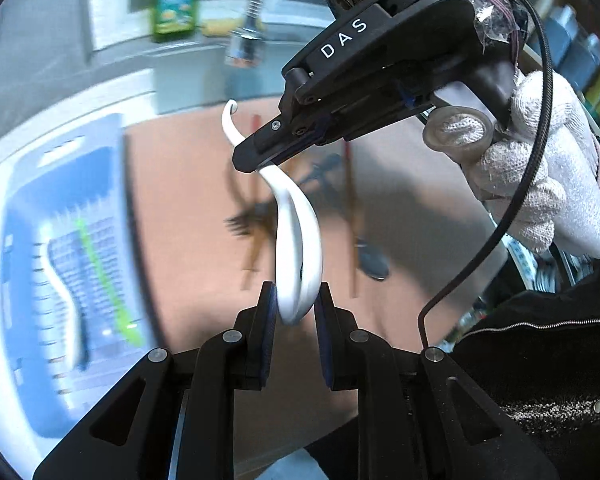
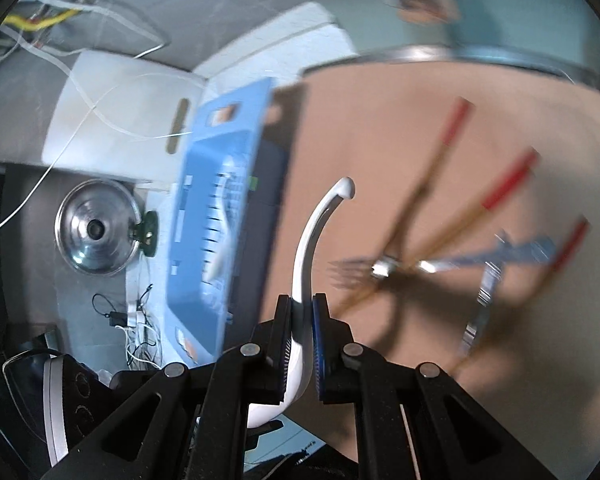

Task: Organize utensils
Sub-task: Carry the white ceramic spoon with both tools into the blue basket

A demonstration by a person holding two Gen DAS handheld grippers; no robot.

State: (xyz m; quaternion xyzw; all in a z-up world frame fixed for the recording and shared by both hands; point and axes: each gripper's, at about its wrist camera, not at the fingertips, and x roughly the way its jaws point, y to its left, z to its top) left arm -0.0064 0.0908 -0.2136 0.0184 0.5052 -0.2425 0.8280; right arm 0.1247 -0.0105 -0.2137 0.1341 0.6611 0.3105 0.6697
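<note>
Grippers both clamped on white spoon [image 1: 298, 236]: left gripper [image 1: 296, 304] at bowl, right gripper [image 1: 260, 160] angled down at handle.

A white spoon [image 1: 300, 240] is held clear of the surface, its bowl pinched in the left gripper [image 1: 296, 308] and its hooked handle in the right gripper [image 2: 302, 320]. Beyond the grippers, chopsticks [image 2: 452, 184] and a fork [image 2: 352, 272] are seen lying blurred. A blue tray [image 1: 60, 260] is seen left of them.

Motion blur smears the chopsticks [image 2: 440, 208], fork [image 2: 352, 272] and blue tray [image 2: 220, 184].
</note>
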